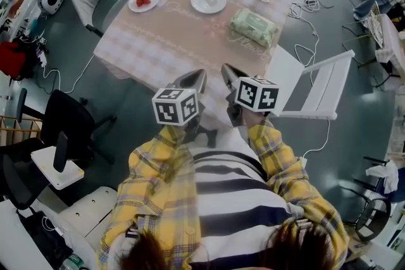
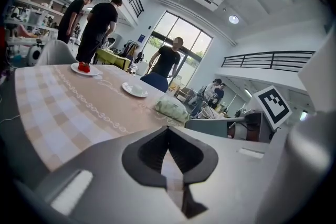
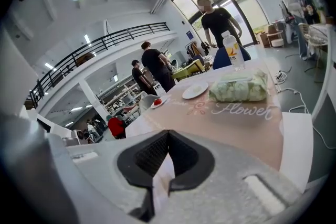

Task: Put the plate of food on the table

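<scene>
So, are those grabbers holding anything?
No, nothing. The left gripper and the right gripper are both shut, with nothing between their fingers, short of the table.

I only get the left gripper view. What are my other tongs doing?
Observer: The right tongs are shut, with nothing between them.
Operator: Any words I can't read?
Observer: The right gripper view shows "Flower" written on the tablecloth, next to a green packet.
Operator: What's on the floor next to me?
Observer: The head view shows a black chair on your left.
</scene>
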The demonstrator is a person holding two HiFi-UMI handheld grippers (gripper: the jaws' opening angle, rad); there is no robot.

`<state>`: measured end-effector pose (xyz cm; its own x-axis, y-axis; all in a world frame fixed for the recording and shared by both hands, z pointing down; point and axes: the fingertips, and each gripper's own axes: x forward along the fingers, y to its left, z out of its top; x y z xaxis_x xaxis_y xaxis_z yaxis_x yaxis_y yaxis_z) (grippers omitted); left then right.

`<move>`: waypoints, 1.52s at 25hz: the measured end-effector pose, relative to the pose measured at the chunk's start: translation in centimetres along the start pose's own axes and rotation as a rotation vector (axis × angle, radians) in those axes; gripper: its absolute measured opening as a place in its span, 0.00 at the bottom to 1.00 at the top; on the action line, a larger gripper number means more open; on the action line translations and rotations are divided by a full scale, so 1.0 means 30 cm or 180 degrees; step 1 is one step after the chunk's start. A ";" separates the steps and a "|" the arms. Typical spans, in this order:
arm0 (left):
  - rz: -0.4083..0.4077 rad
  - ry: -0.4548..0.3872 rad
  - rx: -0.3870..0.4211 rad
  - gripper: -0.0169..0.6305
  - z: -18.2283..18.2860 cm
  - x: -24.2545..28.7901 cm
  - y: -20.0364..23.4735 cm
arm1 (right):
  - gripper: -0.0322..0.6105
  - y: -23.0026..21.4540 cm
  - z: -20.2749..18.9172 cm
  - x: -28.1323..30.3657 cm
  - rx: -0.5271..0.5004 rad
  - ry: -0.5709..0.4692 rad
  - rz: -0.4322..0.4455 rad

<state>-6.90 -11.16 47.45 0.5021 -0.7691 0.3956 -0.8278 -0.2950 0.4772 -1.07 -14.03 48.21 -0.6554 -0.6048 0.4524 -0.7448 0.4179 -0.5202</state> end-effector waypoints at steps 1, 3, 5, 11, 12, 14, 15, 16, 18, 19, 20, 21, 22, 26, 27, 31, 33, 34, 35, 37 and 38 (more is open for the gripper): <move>-0.0009 0.0014 -0.0007 0.03 -0.013 -0.012 -0.003 | 0.05 0.005 -0.013 -0.011 -0.0028 0.0000 -0.0018; -0.0030 0.0036 -0.0026 0.03 -0.038 -0.034 -0.008 | 0.05 0.016 -0.044 -0.033 -0.0076 0.0014 -0.0037; -0.0054 0.0041 -0.0032 0.03 -0.054 -0.053 -0.016 | 0.05 0.025 -0.077 -0.053 -0.0090 0.0031 -0.0049; -0.0113 0.0009 -0.0019 0.03 -0.071 -0.096 -0.034 | 0.05 0.048 -0.142 -0.103 -0.0029 0.0006 -0.0084; -0.0123 0.0009 -0.0015 0.03 -0.074 -0.102 -0.038 | 0.05 0.053 -0.148 -0.109 -0.0036 0.0002 -0.0089; -0.0142 0.0018 -0.0009 0.03 -0.083 -0.113 -0.046 | 0.05 0.061 -0.160 -0.121 -0.0053 -0.0006 -0.0103; -0.0150 0.0028 -0.0011 0.03 -0.090 -0.118 -0.050 | 0.05 0.064 -0.166 -0.127 -0.0052 -0.0009 -0.0110; -0.0157 0.0038 -0.0015 0.03 -0.098 -0.123 -0.054 | 0.05 0.065 -0.172 -0.132 -0.0045 -0.0013 -0.0114; -0.0173 0.0054 -0.0024 0.03 -0.111 -0.130 -0.062 | 0.05 0.069 -0.181 -0.143 -0.0026 -0.0026 -0.0112; -0.0180 0.0060 -0.0027 0.03 -0.116 -0.133 -0.065 | 0.05 0.071 -0.185 -0.148 -0.0017 -0.0033 -0.0110; -0.0186 0.0067 -0.0031 0.03 -0.120 -0.135 -0.067 | 0.05 0.074 -0.189 -0.153 -0.0010 -0.0037 -0.0114; -0.0191 0.0073 -0.0036 0.03 -0.124 -0.137 -0.068 | 0.05 0.075 -0.193 -0.158 -0.0003 -0.0041 -0.0123; -0.0197 0.0079 -0.0043 0.03 -0.127 -0.139 -0.069 | 0.05 0.077 -0.197 -0.163 0.0004 -0.0043 -0.0133; -0.0222 0.0078 -0.0059 0.03 -0.132 -0.141 -0.070 | 0.05 0.080 -0.211 -0.171 0.0025 -0.0050 -0.0147; -0.0224 0.0078 -0.0051 0.03 -0.131 -0.141 -0.070 | 0.05 0.081 -0.211 -0.171 0.0028 -0.0054 -0.0146; -0.0244 0.0091 -0.0057 0.03 -0.136 -0.140 -0.070 | 0.05 0.082 -0.211 -0.172 0.0063 -0.0065 -0.0150; -0.0256 0.0103 -0.0068 0.03 -0.134 -0.137 -0.067 | 0.05 0.086 -0.206 -0.167 0.0109 -0.0073 -0.0130; -0.0260 0.0105 -0.0069 0.03 -0.131 -0.135 -0.066 | 0.05 0.088 -0.201 -0.164 0.0121 -0.0077 -0.0119; -0.0260 0.0105 -0.0069 0.03 -0.127 -0.134 -0.064 | 0.05 0.090 -0.197 -0.160 0.0119 -0.0078 -0.0111; -0.0252 0.0106 -0.0072 0.03 -0.120 -0.132 -0.057 | 0.05 0.095 -0.190 -0.153 0.0099 -0.0072 -0.0101; -0.0247 0.0107 -0.0076 0.03 -0.118 -0.131 -0.053 | 0.05 0.098 -0.188 -0.149 0.0087 -0.0067 -0.0096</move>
